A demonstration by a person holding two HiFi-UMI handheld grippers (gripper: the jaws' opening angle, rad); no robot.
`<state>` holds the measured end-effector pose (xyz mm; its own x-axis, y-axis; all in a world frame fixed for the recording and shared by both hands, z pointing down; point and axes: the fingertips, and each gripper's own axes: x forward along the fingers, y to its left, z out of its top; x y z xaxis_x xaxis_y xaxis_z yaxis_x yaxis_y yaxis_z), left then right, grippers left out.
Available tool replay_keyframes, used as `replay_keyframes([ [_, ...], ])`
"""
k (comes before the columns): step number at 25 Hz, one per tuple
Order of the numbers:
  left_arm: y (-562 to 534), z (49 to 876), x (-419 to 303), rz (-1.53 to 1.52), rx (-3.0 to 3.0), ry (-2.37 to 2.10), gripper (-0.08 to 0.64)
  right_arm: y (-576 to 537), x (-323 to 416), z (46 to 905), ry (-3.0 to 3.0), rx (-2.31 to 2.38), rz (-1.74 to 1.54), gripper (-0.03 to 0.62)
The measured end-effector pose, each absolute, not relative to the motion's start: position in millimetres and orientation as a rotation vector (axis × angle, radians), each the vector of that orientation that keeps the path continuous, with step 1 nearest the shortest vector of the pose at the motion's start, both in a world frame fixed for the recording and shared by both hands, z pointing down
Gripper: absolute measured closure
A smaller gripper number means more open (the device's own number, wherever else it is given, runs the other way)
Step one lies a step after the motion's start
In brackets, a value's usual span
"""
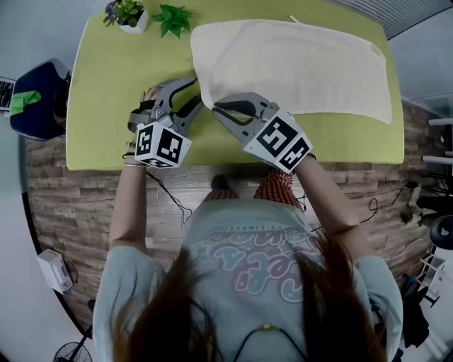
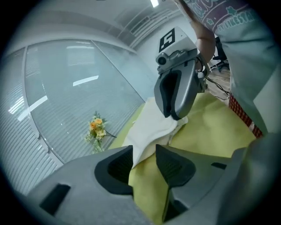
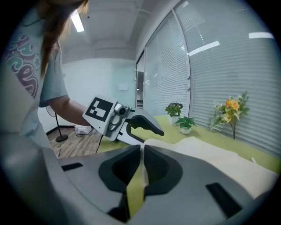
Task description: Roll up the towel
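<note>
A cream towel (image 1: 290, 63) lies spread flat on the green table (image 1: 113, 141). My right gripper (image 1: 215, 108) is shut on its near left corner, with a thin strip of towel (image 3: 210, 158) pinched between the pads of the right gripper (image 3: 142, 151). The corner is lifted a little off the table. My left gripper (image 1: 194, 96) stands just left of that corner, jaws apart. In the left gripper view the towel (image 2: 151, 125) tapers to a tip that reaches in between the open jaws of the left gripper (image 2: 145, 156), with green table showing in the gap. The right gripper (image 2: 175, 117) hangs ahead of it.
Two small potted plants (image 1: 127, 14) (image 1: 172, 19) stand at the table's far left corner. Yellow flowers (image 3: 230, 110) sit by the window blinds. A dark blue chair (image 1: 35, 99) stands left of the table. Cables lie on the wooden floor (image 1: 382, 205).
</note>
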<state>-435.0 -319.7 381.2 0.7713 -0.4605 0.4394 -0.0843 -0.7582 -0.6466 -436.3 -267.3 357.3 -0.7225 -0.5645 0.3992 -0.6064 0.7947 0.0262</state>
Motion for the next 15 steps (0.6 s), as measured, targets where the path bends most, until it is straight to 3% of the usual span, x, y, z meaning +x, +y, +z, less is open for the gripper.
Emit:
replay_keyframes([
  [5, -335, 378, -413, -0.819, -2.327, 0.379, 0.538, -278, -410, 348, -2.684, 0.868, 0.231, 0.561],
  [15, -355, 344, -331, -0.829, -2.305, 0.488, 0.541, -302, -300, 327, -2.757, 1.037, 0.338, 0.563],
])
